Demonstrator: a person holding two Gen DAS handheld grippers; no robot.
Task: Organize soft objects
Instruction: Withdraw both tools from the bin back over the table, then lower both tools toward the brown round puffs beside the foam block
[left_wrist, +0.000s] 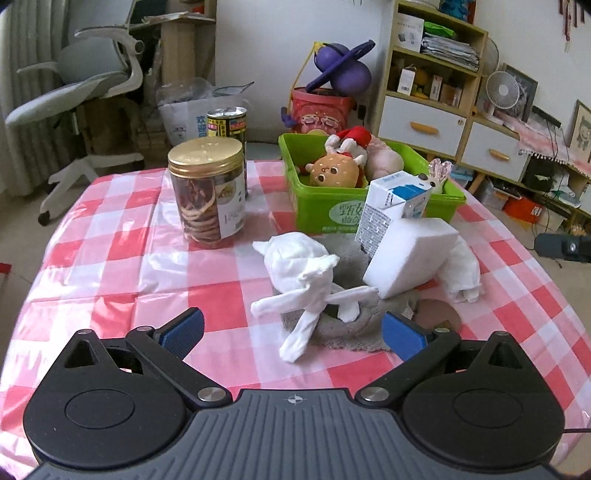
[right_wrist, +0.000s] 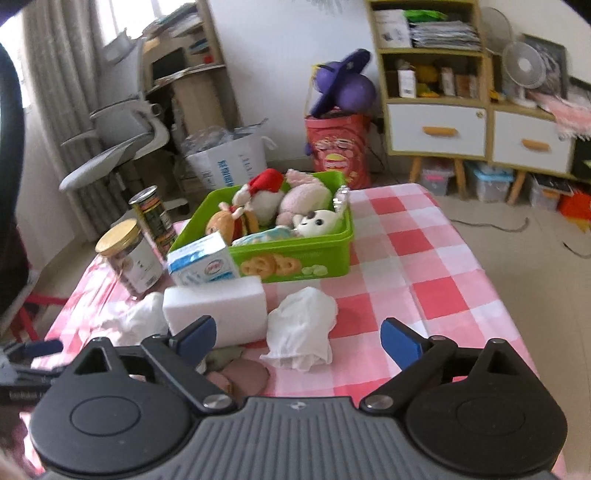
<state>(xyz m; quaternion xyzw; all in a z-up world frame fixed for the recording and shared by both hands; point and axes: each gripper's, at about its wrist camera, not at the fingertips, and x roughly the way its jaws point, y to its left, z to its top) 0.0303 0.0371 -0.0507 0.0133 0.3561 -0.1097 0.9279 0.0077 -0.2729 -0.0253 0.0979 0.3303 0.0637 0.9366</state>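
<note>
So my left gripper is spread wide with nothing in it, hanging just over the near part of the table with its pink-and-white check cover. Right between the blue pads sits a white plush toy, pointy ears up top, floppy limbs splayed out, one leg dangling toward me. It's lying on a grey fuzzy cloth. Just right of it a white foam block leans tilted, with a milk carton right behind it.

My right gripper is wide apart and empty too, with a crumpled white soft cloth thing sitting on the table between its pads, all bunched up and wrinkly.

Farther back is the green bin, already stuffed with plushies: a burger plush, a red-hatted one, a pink one and a little white bunny. To the left stand a gold-lidded cookie jar and a tin can behind it.
</note>
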